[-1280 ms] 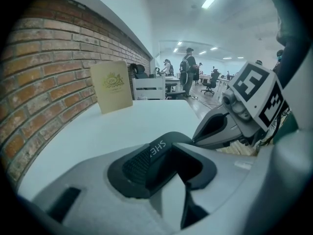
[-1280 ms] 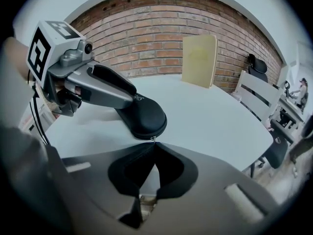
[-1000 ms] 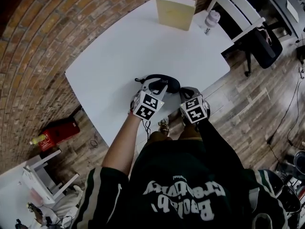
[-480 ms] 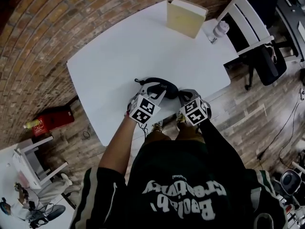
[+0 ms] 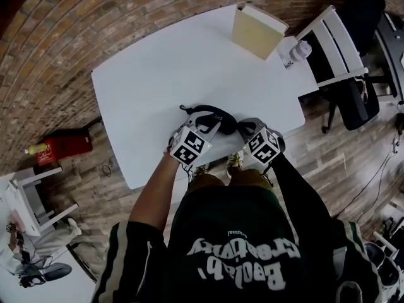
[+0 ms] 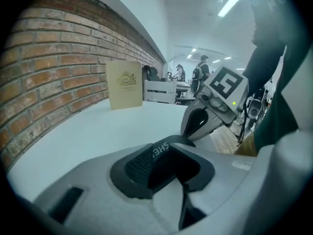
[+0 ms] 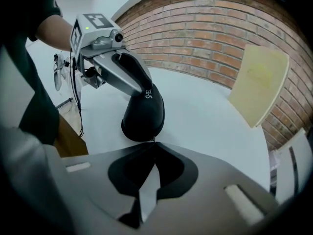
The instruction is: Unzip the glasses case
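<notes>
A black zip glasses case [image 5: 211,114] lies near the front edge of the white table [image 5: 158,74]. My left gripper [image 5: 207,124] grips it across its body, and its jaws are closing on the case [image 6: 146,163], which fills the gap between them. My right gripper [image 5: 243,127] is at the case's right end. In the right gripper view the case [image 7: 143,112] ends just ahead of the right gripper [image 7: 153,143], whose jaws are shut on the small zipper pull [image 7: 153,139]. The left gripper [image 7: 146,94] clamps the case from above.
A cream book [image 5: 257,29] stands upright at the table's far edge, with a small white bottle [image 5: 295,51] beside it. A white chair [image 5: 334,40] is behind the table to the right. A red object [image 5: 60,147] lies on the wooden floor to the left.
The right gripper has rolled about its own axis at the case's end. The left gripper and the case have stayed put.
</notes>
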Demonstrator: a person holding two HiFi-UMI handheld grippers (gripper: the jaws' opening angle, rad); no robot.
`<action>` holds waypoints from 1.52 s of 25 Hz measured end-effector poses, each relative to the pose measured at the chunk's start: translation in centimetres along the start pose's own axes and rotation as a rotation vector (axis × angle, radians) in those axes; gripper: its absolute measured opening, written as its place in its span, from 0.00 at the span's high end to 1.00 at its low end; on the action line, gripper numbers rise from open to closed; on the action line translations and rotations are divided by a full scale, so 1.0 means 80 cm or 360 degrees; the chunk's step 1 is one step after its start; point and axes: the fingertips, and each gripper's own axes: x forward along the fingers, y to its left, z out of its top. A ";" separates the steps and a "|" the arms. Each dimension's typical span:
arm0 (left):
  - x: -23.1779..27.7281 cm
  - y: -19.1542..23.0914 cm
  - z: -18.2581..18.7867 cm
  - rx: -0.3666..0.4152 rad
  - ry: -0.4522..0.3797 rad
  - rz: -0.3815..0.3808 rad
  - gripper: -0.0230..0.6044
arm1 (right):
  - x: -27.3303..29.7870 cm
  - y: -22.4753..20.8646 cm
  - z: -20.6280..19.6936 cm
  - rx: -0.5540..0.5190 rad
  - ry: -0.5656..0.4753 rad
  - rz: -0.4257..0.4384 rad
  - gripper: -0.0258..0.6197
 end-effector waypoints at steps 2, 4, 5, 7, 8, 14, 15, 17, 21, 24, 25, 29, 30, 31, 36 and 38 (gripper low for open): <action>0.001 0.000 0.001 -0.0007 -0.0005 0.0007 0.80 | 0.000 -0.003 0.001 -0.0110 0.0020 0.0039 0.94; 0.001 -0.001 0.002 -0.0006 -0.0007 0.0011 0.80 | 0.001 -0.005 0.003 -0.0186 0.0033 0.0068 0.94; 0.001 -0.001 0.002 -0.0003 -0.0007 0.0013 0.80 | 0.002 -0.005 0.004 -0.0219 0.0037 0.0082 0.94; 0.001 -0.002 0.001 -0.0007 -0.0015 0.0025 0.80 | 0.003 -0.008 0.005 -0.0299 0.0045 0.0115 0.94; 0.001 -0.001 0.002 -0.0014 -0.0021 0.0033 0.80 | 0.004 -0.009 0.006 -0.0345 0.0050 0.0133 0.94; 0.001 0.000 0.002 -0.0043 -0.0024 0.0062 0.80 | 0.009 -0.015 0.016 -0.0549 0.0074 0.0200 0.94; 0.001 0.000 0.002 -0.0047 -0.0024 0.0066 0.80 | 0.010 -0.016 0.018 -0.0568 0.0076 0.0206 0.94; 0.001 0.001 0.002 -0.0054 -0.0024 0.0073 0.80 | 0.013 -0.018 0.021 -0.0604 0.0081 0.0212 0.94; 0.001 0.001 0.003 -0.0072 -0.0028 0.0092 0.80 | 0.018 -0.021 0.025 -0.0658 0.0085 0.0227 0.94; 0.001 0.001 0.002 -0.0090 -0.0033 0.0104 0.80 | 0.021 -0.023 0.028 -0.0698 0.0090 0.0238 0.94; 0.001 0.001 0.002 -0.0095 -0.0034 0.0107 0.80 | 0.022 -0.023 0.030 -0.0713 0.0091 0.0242 0.94; 0.000 0.002 0.003 -0.0109 -0.0038 0.0114 0.80 | 0.026 -0.025 0.035 -0.0776 0.0094 0.0256 0.94; 0.000 0.002 0.003 -0.0113 -0.0039 0.0116 0.79 | 0.026 -0.025 0.036 -0.0788 0.0095 0.0260 0.94; 0.000 0.002 0.003 -0.0116 -0.0040 0.0117 0.80 | 0.027 -0.025 0.037 -0.0799 0.0095 0.0265 0.94; 0.001 0.003 0.003 -0.0124 -0.0039 0.0123 0.79 | 0.032 -0.028 0.043 -0.0850 0.0097 0.0284 0.93; 0.000 0.004 0.004 -0.0128 -0.0040 0.0128 0.79 | 0.034 -0.028 0.046 -0.0870 0.0096 0.0290 0.93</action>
